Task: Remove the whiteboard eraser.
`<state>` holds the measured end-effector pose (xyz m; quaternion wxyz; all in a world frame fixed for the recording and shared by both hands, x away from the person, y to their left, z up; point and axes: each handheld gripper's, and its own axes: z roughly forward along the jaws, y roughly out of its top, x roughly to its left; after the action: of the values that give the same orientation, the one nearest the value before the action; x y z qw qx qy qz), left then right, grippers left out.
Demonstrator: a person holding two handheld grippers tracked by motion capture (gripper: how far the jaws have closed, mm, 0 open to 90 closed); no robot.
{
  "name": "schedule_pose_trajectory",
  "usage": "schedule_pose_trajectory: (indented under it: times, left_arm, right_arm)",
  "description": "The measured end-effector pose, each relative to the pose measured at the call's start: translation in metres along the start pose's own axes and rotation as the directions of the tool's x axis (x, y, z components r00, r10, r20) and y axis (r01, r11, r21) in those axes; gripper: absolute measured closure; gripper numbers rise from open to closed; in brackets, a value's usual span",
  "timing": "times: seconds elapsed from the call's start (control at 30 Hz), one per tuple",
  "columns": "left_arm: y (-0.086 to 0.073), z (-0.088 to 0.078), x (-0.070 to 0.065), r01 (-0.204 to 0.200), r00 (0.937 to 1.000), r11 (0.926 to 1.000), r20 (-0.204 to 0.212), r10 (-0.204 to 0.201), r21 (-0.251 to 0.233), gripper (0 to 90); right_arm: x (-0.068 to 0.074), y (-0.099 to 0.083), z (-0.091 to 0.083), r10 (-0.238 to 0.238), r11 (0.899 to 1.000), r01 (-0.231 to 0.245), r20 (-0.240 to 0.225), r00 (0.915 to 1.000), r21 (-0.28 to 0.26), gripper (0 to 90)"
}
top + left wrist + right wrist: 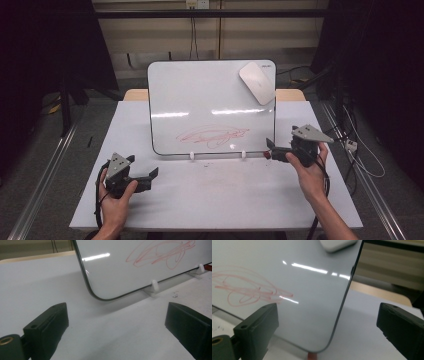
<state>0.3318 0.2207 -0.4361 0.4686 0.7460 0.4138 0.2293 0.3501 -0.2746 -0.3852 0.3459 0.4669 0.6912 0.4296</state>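
The desk [215,195] carries a whiteboard [200,100] standing on small white feet, with a red scribble [212,136] low on it and a white eraser [257,83] stuck at its upper right corner. The right hand-held gripper [272,150] is wide open and empty beside the board's lower right corner; the left hand-held gripper [150,177] is also open and empty. I judge the approach is in hand; next the eraser must be grasped.

The left gripper [117,327] has its 2 fingers [47,325] spread wide above the table [37,282], facing the whiteboard [120,272] with its red scribble [160,255].
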Motion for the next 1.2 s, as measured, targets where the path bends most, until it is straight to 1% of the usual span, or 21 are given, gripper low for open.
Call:
schedule_pose_trajectory:
  times: [0.03, 0.1, 0.2, 0.23, 0.27, 0.3, 0.37, 0.4, 0.43, 0.47, 0.57, 0.63, 0.67, 0.73, 0.83, 0.9, 0.97, 1.0, 1.03, 1.1, 1.2]
  left_arm:
    - [0.0, 0.0, -0.001, 0.006, 1.0, 1.0, 0.0, -0.006, -0.006, 4.9]
    - [0.0, -0.002, -0.001, 0.003, 1.0, 1.0, -0.003, -0.003, -0.002, 4.9]
    - [0.001, -0.003, -0.002, 0.013, 0.9999, 0.9998, -0.006, -0.013, -0.012, 4.9]
    - [0.002, -0.004, -0.002, 0.007, 0.9999, 0.9999, -0.007, -0.007, -0.01, 4.9]
    - [0.002, -0.003, -0.003, 0.01, 0.9999, 0.9998, -0.007, -0.01, -0.015, 4.9]
    - [0.002, -0.003, -0.003, 0.005, 1.0, 0.9999, -0.007, -0.005, -0.009, 4.9]
    - [0.002, -0.003, -0.003, 0.012, 0.9999, 0.9999, -0.004, -0.012, -0.01, 4.9]
    - [0.002, -0.003, -0.002, 0.008, 0.9999, 1.0, -0.008, -0.008, -0.004, 4.9]
    - [0.002, -0.003, -0.002, 0.019, 0.9997, 0.9998, -0.013, -0.019, -0.009, 4.9]
    - [0.002, -0.003, 0.0, 0.013, 0.9998, 0.9999, -0.013, -0.013, -0.003, 5.0]
    - [0.002, -0.003, 0.002, 0.017, 0.9996, 0.9998, -0.022, -0.018, -0.008, 4.9]
    - [0.002, -0.003, 0.003, 0.02, 0.9995, 0.9997, -0.023, -0.02, -0.011, 4.9]
    - [0.002, -0.004, 0.003, 0.016, 0.9997, 0.9999, -0.02, -0.016, -0.005, 4.9]
    - [0.001, -0.004, 0.003, 0.024, 0.9995, 0.9997, -0.021, -0.025, -0.008, 4.9]
    - [0.001, -0.004, 0.002, 0.03, 0.9994, 0.9994, -0.019, -0.03, -0.015, 4.9]
    - [0.0, -0.004, 0.003, 0.02, 0.9997, 0.9998, -0.016, -0.02, -0.008, 4.9]
    - [0.0, -0.004, 0.003, 0.01, 0.9998, 0.9999, -0.02, -0.01, -0.014, 4.9]
    - [-0.001, -0.004, 0.004, -0.004, 0.9996, 1.0, -0.028, 0.004, -0.003, 4.9]
    - [-0.001, -0.003, 0.005, 0.014, 0.9996, 0.9999, -0.024, -0.014, -0.009, 5.0]
    - [-0.002, -0.003, 0.006, 0.027, 0.9994, 0.9996, -0.02, -0.027, -0.002, 4.9]
    - [-0.002, -0.003, 0.007, 0.027, 0.9995, 0.9996, -0.017, -0.027, -0.001, 5.0]
  right_arm:
    - [-0.001, 0.006, 0.002, -0.002, 1.0, 0.002, 0.0, 1.0, -0.005, 5.6]
    - [-0.002, 0.019, 0.006, -0.015, 1.0, 0.015, 0.0, 0.9999, 0.001, 4.5]
    - [-0.003, 0.037, 0.012, -0.042, 0.999, 0.042, 0.015, 0.999, 0.001, 4.4]
    - [-0.003, 0.042, 0.013, -0.052, 0.999, 0.052, 0.026, 0.9983, -0.011, 4.7]
    - [-0.003, 0.046, 0.015, -0.049, 0.998, 0.05, 0.021, 0.9986, -0.029, 5.0]
    - [-0.004, 0.05, 0.017, -0.046, 0.998, 0.046, 0.021, 0.9987, -0.036, 5.6]
    - [-0.004, 0.057, 0.021, -0.07, 0.997, 0.072, 0.038, 0.9968, -0.043, 6.8]
    - [-0.004, 0.06, 0.024, -0.072, 0.997, 0.073, 0.033, 0.9969, -0.032, 6.7]
    - [-0.005, 0.063, 0.026, -0.072, 0.997, 0.072, 0.031, 0.9969, -0.02, 6.7]
    - [-0.006, 0.065, 0.028, -0.074, 0.997, 0.075, 0.03, 0.9968, -0.02, 6.6]
    - [-0.008, 0.072, 0.032, -0.048, 0.999, 0.048, 0.023, 0.9986, -0.02, 2.7]
    - [-0.009, 0.077, 0.035, -0.061, 0.998, 0.061, 0.036, 0.9975, -0.016, 2.2]
    - [-0.01, 0.079, 0.037, -0.062, 0.998, 0.062, 0.03, 0.9976, -0.013, 2.1]
    - [-0.011, 0.084, 0.041, -0.052, 0.999, 0.052, 0.016, 0.9985, 0.003, 1.8]
    - [-0.01, 0.092, 0.047, -0.096, 0.995, 0.095, 0.03, 0.9949, 0.039, 2.3]
    - [-0.011, 0.097, 0.051, -0.102, 0.994, 0.102, 0.005, 0.9948, 0.046, 5.5]
    - [-0.01, 0.101, 0.054, -0.132, 0.991, 0.132, -0.008, 0.9913, 0.029, 4.2]
    - [-0.01, 0.103, 0.056, -0.135, 0.991, 0.135, -0.01, 0.9908, 0.023, 5.2]
    - [-0.009, 0.105, 0.059, -0.131, 0.991, 0.132, -0.005, 0.9913, 0.03, 6.6]
    - [-0.009, 0.108, 0.063, -0.149, 0.988, 0.149, -0.007, 0.9889, 0.03, 5.1]
    - [-0.007, 0.116, 0.07, -0.186, 0.982, 0.185, 0.015, 0.9824, 0.041, 8.1]
